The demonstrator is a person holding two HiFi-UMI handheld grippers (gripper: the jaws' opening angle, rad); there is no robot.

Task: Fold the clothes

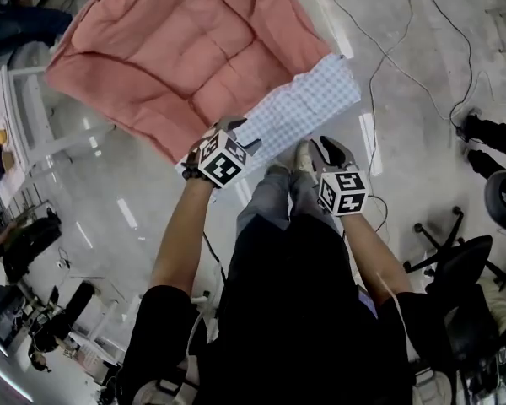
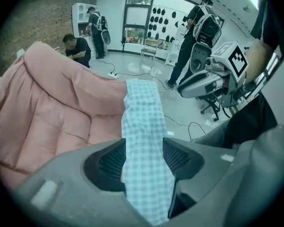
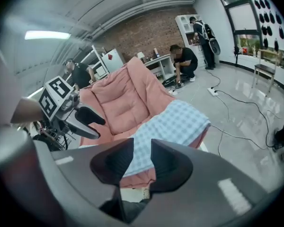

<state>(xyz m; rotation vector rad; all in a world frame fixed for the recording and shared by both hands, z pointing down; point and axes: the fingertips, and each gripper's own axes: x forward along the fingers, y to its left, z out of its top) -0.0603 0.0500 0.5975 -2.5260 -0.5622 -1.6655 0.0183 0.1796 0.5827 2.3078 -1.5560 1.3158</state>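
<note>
Checked cotton, blue-white, thin: head view has checked cloth (image 1: 308,104) draped along near edge of pink quilt (image 1: 177,49), one end trailing off it. Left claw (image 1: 240,133) at that trailing end; right claw (image 1: 325,152) just off quilt, apart from cloth.

Left gripper view: left claw closed on bunched strip of cloth, which runs up onto quilt.

Right gripper view: right claw barely parted, empty; cloth lies beyond it on quilt.

Judgement: light, limp, will slump; take by corners or hem.
</note>
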